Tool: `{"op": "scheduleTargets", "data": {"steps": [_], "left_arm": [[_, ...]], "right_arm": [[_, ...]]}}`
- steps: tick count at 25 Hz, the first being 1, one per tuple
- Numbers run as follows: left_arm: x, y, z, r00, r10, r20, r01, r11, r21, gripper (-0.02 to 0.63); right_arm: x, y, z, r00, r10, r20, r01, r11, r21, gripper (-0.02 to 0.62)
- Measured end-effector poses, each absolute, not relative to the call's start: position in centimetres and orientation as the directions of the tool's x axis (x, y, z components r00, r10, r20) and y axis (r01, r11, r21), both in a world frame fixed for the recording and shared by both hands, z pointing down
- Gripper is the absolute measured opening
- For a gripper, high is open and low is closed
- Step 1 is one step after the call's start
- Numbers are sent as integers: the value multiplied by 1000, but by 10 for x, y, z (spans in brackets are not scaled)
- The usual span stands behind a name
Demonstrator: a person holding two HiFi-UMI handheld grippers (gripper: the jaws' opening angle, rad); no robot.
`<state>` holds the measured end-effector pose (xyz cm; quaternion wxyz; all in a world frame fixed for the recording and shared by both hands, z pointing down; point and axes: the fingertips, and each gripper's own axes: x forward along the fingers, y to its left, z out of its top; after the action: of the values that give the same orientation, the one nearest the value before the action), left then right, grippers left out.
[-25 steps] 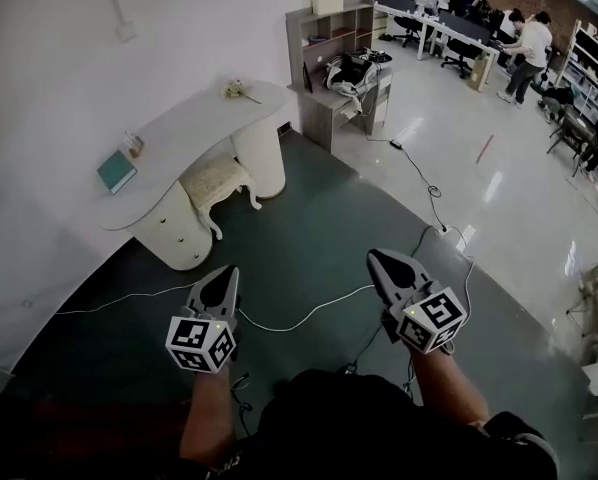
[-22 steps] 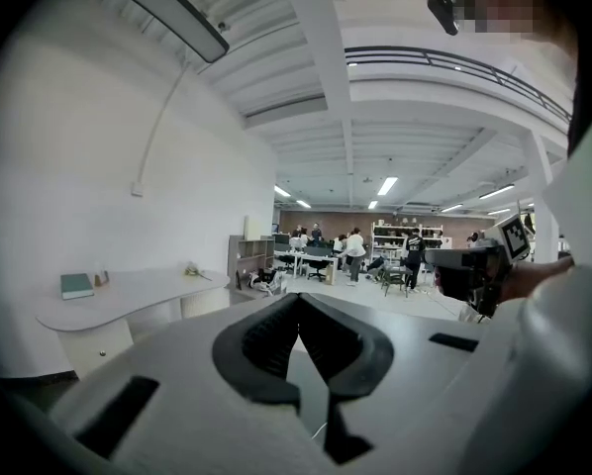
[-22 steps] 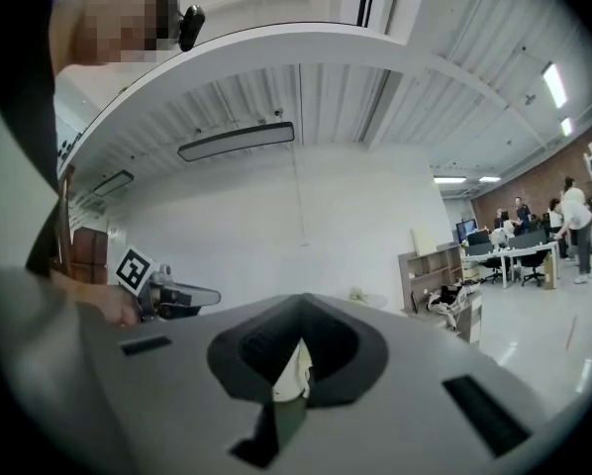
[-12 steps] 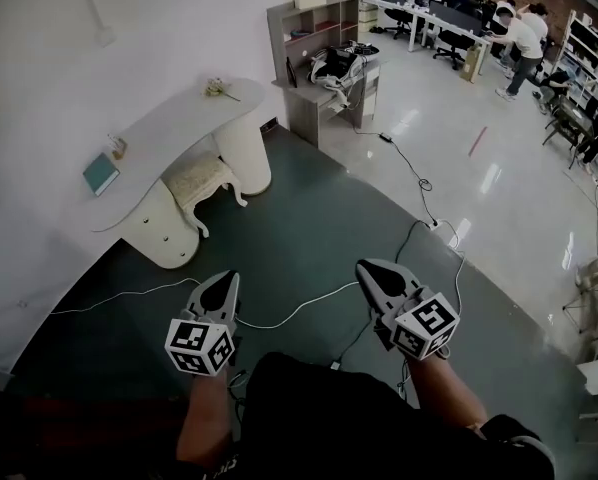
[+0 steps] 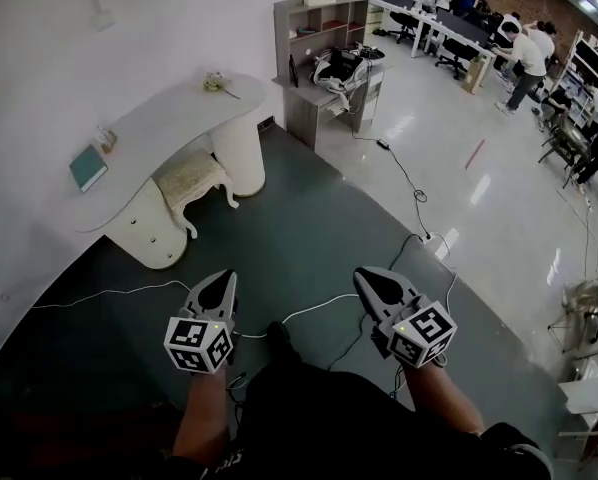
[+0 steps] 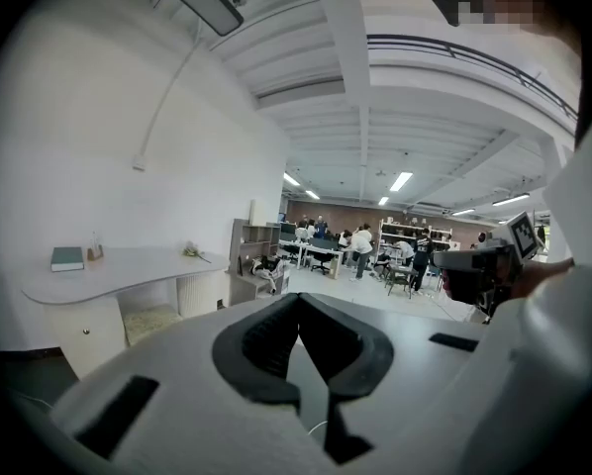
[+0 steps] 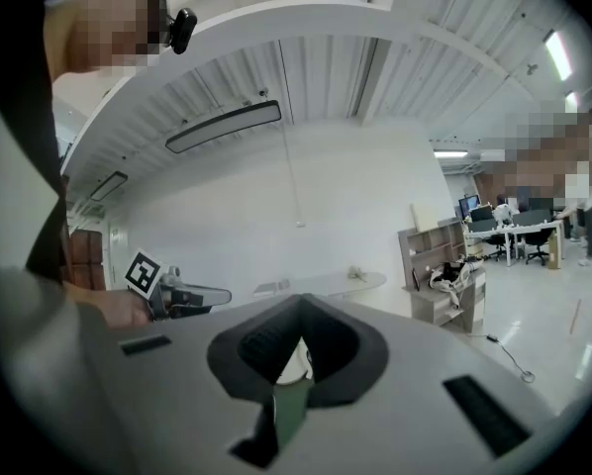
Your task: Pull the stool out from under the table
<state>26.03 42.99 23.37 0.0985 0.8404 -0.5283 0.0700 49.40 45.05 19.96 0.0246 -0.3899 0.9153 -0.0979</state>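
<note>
A cream cushioned stool with curved white legs stands tucked under the curved white dressing table against the wall, seen in the left gripper view as a pale seat. Both grippers are held in front of the person, well short of the table. My left gripper is shut with nothing in it, its tips meeting. My right gripper is shut too and empty. Each points roughly toward the table across the dark green floor.
A teal book and small flowers lie on the table. White cables trail over the floor between me and the stool. A grey shelf unit stands right of the table. People work at desks far back.
The view has drifted: the table and stool sit a little further left and up in the frame than a second ago. Both grippers stay shut and hold the same pose.
</note>
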Motion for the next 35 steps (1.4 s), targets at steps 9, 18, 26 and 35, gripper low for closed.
{"op": "scheduleTargets", "data": {"steps": [9,18,26,35], "left_arm": [[201,312,236,445,-869,217,-895,-421,146,9],[121,238,247,431,-877,212,-901,-403,163,8],[104,200,245,386,-893,231,-921,-357,160,9],[120,100,266,278,-915,291,-959,-246,144,9]], "right_arm": [[432,321,184,-686,-719,112,-726,668,-165,5],[345,222,169,-710,-696,108,-704,701,-113,6],[342,159,186,-700,-699,148,-714,687,-135,6],[340,39,225,-794,-594,132,-607,757,-244,6]]}}
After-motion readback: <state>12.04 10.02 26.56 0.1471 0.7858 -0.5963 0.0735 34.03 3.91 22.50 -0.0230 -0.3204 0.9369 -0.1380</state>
